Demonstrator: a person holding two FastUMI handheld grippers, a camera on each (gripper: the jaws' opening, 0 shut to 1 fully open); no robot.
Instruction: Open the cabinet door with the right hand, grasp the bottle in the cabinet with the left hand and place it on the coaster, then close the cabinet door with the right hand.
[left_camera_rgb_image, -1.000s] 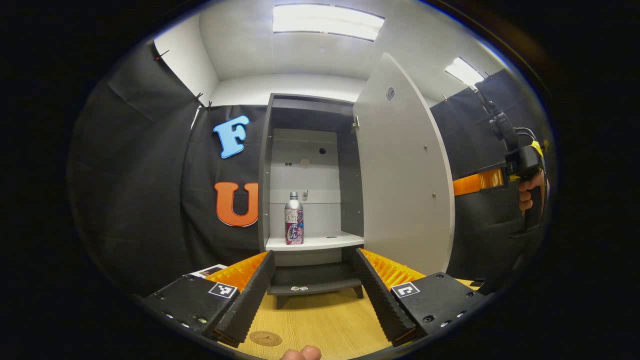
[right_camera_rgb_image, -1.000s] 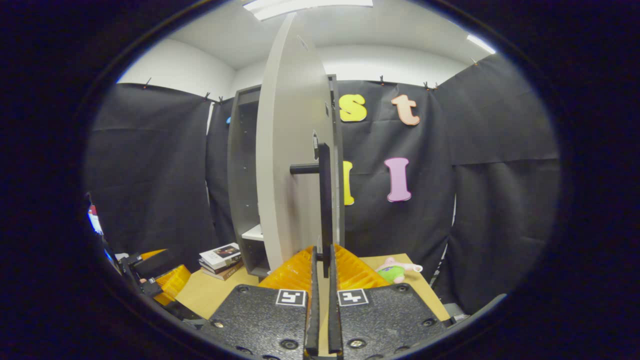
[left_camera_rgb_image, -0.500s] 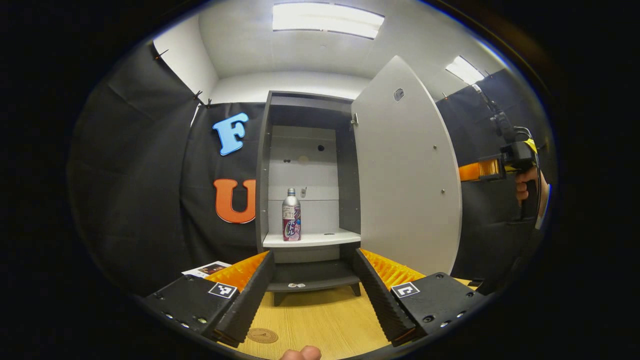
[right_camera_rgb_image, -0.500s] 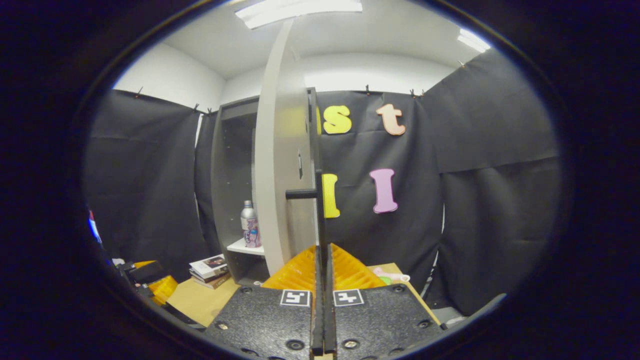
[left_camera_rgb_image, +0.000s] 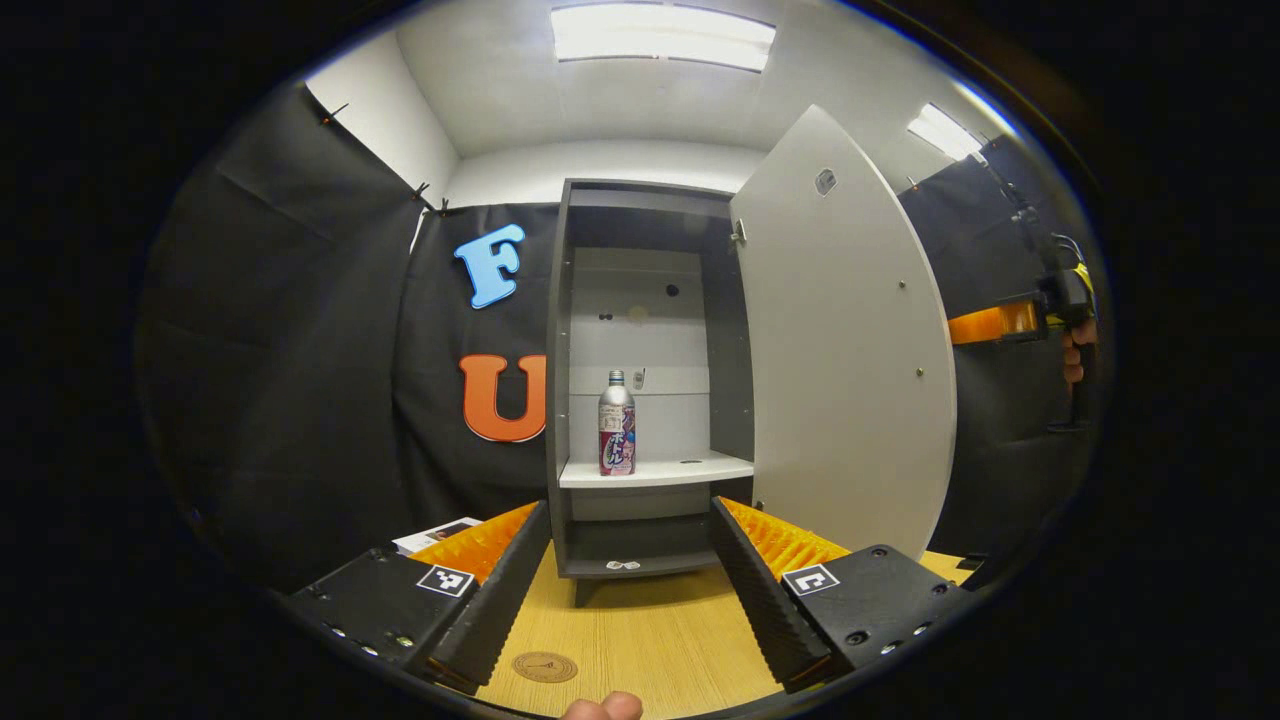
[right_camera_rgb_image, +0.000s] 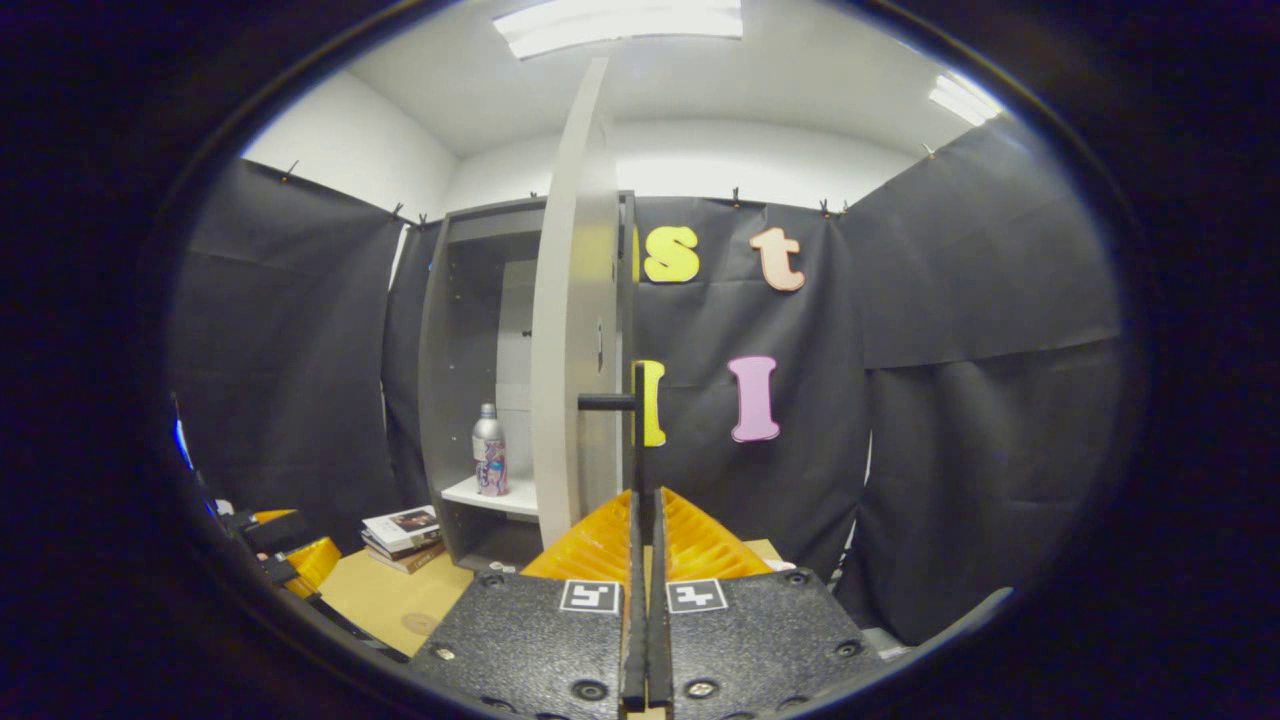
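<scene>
Cabinet door (left_camera_rgb_image: 845, 340) stands swung wide; bottle (left_camera_rgb_image: 617, 424) waits upright on the white shelf (left_camera_rgb_image: 680, 470).

The right hand-held gripper (right_camera_rgb_image: 646, 520) is pinched narrow on the door's dark handle (right_camera_rgb_image: 638, 440), both fingers against it. The left hand-held gripper (left_camera_rgb_image: 630, 580) is spread wide and holds nothing, low over the wooden surface (left_camera_rgb_image: 640, 640), facing the cabinet (left_camera_rgb_image: 560, 350). The round coaster (left_camera_rgb_image: 545, 667) lies on the surface near the left finger, well apart from the bottle. Books (right_camera_rgb_image: 400, 528) are stacked beside the cabinet.
</scene>
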